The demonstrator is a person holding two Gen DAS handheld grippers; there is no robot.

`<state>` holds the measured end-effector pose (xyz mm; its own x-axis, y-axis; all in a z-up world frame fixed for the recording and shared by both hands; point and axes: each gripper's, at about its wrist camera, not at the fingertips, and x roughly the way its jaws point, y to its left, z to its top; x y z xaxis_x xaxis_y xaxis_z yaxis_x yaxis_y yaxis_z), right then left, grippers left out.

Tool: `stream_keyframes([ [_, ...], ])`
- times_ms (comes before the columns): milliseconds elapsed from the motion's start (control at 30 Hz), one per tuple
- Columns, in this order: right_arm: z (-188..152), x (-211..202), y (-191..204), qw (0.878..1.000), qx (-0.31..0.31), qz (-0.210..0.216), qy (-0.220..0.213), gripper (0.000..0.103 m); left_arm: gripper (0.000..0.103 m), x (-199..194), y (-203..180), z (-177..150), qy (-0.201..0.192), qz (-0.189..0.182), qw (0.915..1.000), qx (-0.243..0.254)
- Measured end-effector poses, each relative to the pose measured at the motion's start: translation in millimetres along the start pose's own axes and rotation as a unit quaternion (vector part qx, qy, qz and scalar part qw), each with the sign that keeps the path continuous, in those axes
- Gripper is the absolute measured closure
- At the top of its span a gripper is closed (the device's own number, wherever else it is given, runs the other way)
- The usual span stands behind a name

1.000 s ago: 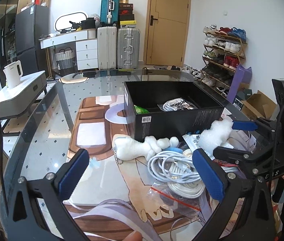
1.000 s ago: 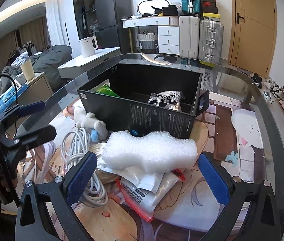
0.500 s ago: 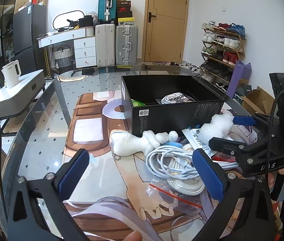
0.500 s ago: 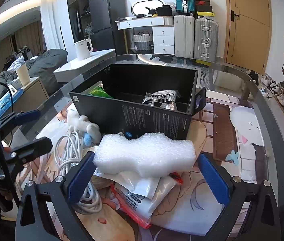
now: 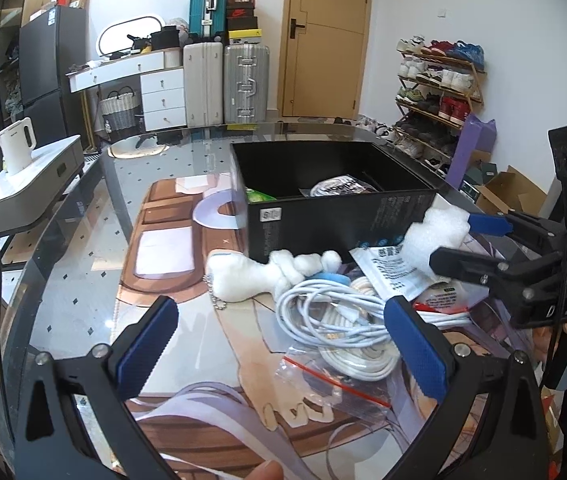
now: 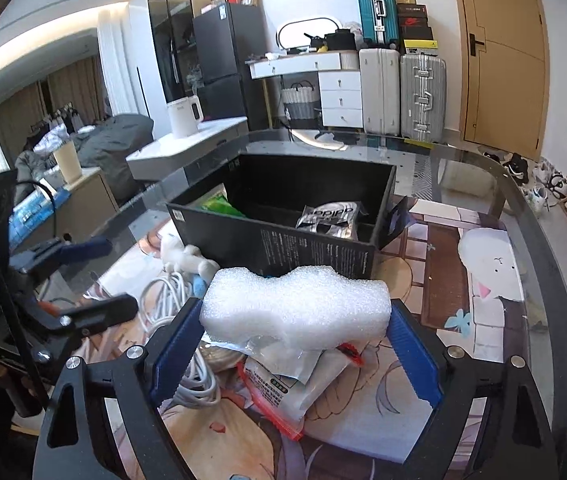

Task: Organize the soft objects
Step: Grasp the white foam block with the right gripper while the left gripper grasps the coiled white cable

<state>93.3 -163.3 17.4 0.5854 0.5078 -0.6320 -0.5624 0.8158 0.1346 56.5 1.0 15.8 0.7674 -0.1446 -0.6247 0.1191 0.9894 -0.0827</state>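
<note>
My right gripper point(image 6: 295, 344) is shut on a white foam block point(image 6: 295, 306), its blue pads pressed on both ends, lifted just above the pile in front of the black box point(image 6: 283, 236). The block also shows in the left wrist view point(image 5: 439, 236), near the box's point(image 5: 335, 220) right corner. My left gripper point(image 5: 279, 348) is open and empty above the mat, near a white plush toy point(image 5: 251, 274) and a coil of white cable point(image 5: 335, 320). The box holds a green packet point(image 6: 219, 204) and a silver bag point(image 6: 331, 220).
Plastic zip bags point(image 6: 283, 388) with printed packets lie under the foam block. A clear zip bag point(image 5: 323, 380) lies by the cable. The glass table point(image 5: 63, 280) carries a printed mat. Suitcases, drawers and a shoe rack stand behind.
My right gripper has closed from wide open onto the foam block and raised it slightly. My left gripper has drifted a little and stays open.
</note>
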Motion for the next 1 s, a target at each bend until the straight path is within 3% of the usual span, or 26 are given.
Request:
stream_keyframes([
  [333, -1, -16, -9, 1.000, 0.009, 0.004, -0.018, 0.012, 0.000, 6, -17, -7, 0.019, -0.030, 0.9987, 0.038],
  [667, -4, -18, -14, 1.000, 0.016, 0.003, -0.017, 0.012, 0.000, 18, -29, -4, 0.041, -0.023, 0.9960, 0.076],
  [1000, -5, -17, -16, 1.000, 0.020, 0.007, -0.016, 0.012, 0.001, 29, -26, 7, 0.056, -0.051, 0.9957, 0.053],
])
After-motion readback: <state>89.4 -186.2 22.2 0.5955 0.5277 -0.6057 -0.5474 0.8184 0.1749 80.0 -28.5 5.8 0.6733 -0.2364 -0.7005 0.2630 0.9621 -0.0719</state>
